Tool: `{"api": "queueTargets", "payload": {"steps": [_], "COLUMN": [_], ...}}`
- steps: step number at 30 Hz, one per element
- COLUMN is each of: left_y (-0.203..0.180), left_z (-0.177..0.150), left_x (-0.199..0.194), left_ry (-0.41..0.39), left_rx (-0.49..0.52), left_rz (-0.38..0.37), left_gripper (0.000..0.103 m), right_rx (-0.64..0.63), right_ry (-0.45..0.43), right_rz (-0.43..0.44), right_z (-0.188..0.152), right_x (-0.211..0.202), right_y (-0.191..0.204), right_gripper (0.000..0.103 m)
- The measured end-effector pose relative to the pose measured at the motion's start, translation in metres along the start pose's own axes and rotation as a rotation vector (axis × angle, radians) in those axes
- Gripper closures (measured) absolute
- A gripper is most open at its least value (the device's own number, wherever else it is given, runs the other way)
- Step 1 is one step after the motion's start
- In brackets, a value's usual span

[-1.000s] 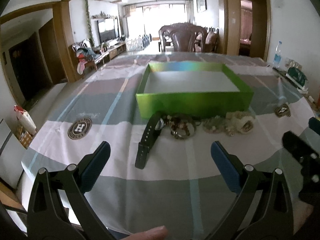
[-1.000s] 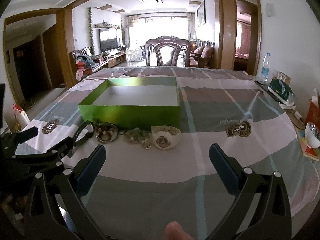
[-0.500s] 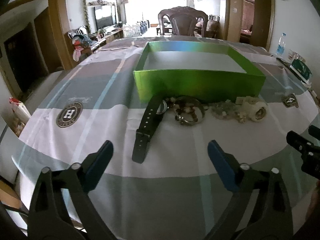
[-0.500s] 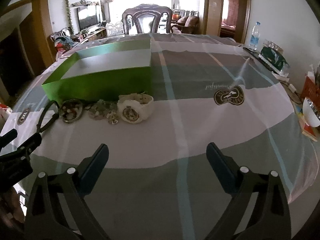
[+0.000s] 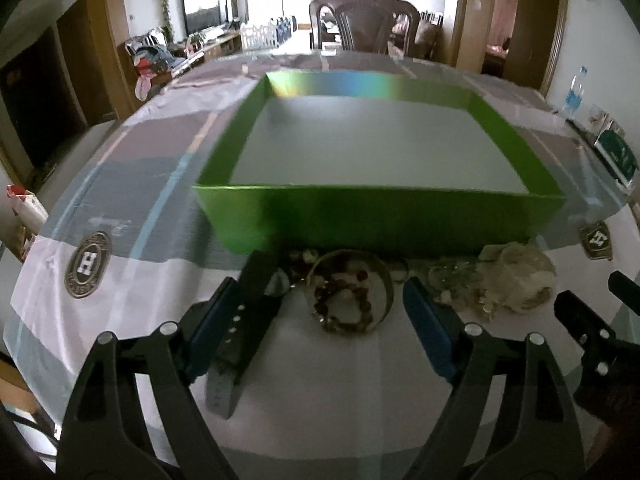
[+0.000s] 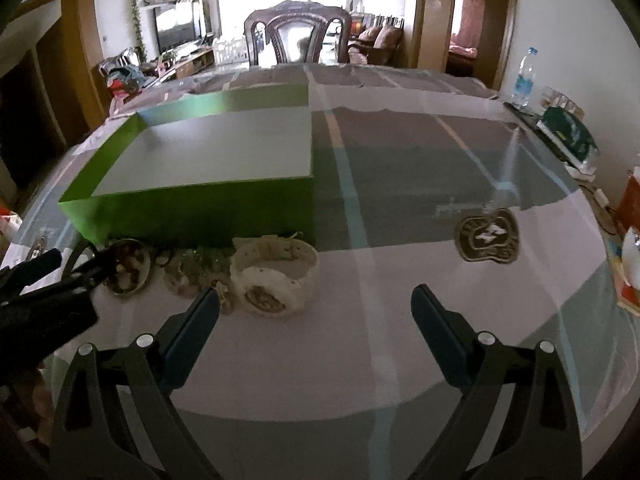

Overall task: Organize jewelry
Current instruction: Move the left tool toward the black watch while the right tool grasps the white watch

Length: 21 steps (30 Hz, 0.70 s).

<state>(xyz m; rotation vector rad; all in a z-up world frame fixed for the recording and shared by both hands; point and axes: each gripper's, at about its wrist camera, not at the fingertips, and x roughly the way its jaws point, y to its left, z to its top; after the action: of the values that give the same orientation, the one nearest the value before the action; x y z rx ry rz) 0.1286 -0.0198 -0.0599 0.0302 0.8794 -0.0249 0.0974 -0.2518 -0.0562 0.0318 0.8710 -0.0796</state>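
Fingers [image 5: 218, 322] of the left gripper [image 5: 316, 320] occupy the bottom of the left wrist frame, spread wide and holding nothing. The left finger overlaps the black watch strap [image 5: 244, 320] that lies at lower centre; contact cannot be confirmed. Between the fingers lies a metal bangle [image 5: 352, 292] with a dark beaded bracelet inside its ring. Right of the bangle, at centre right, sit a pile of clear beads [image 5: 456, 284] and a cream watch [image 5: 520, 276]. All items lie on the tabletop [image 5: 128, 288], close against the near wall of the green box [image 5: 376, 216], which fills the frame centre. The box interior shows only its grey floor.

In the right wrist frame, the right gripper [image 6: 316, 312] is likewise wide open and holds nothing. Its left finger tip sits just beside the cream watch [image 6: 272, 280] at centre left. The green box [image 6: 192, 208] stands behind the watch, in the left half of the frame. A water bottle [image 6: 524, 76] stands at upper right.
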Motion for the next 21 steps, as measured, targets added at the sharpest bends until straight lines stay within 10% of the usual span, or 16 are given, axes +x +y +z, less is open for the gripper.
{"api": "queueTargets", "payload": {"steps": [12, 21], "left_y": [-0.007, -0.004], "left_z": [-0.007, -0.011], "left_x": [0.003, -0.006], "left_ry": [-0.011, -0.009], "left_rx": [0.064, 0.063], "left_rz": [0.072, 0.073], "left_gripper": [0.025, 0.025], "right_rx": [-0.102, -0.148], "right_ry": [0.065, 0.073], "right_rz": [-0.019, 0.077], "right_z": [-0.012, -0.028], "right_x": [0.023, 0.003], "right_y": [0.029, 0.035], "right_gripper": [0.083, 0.094]}}
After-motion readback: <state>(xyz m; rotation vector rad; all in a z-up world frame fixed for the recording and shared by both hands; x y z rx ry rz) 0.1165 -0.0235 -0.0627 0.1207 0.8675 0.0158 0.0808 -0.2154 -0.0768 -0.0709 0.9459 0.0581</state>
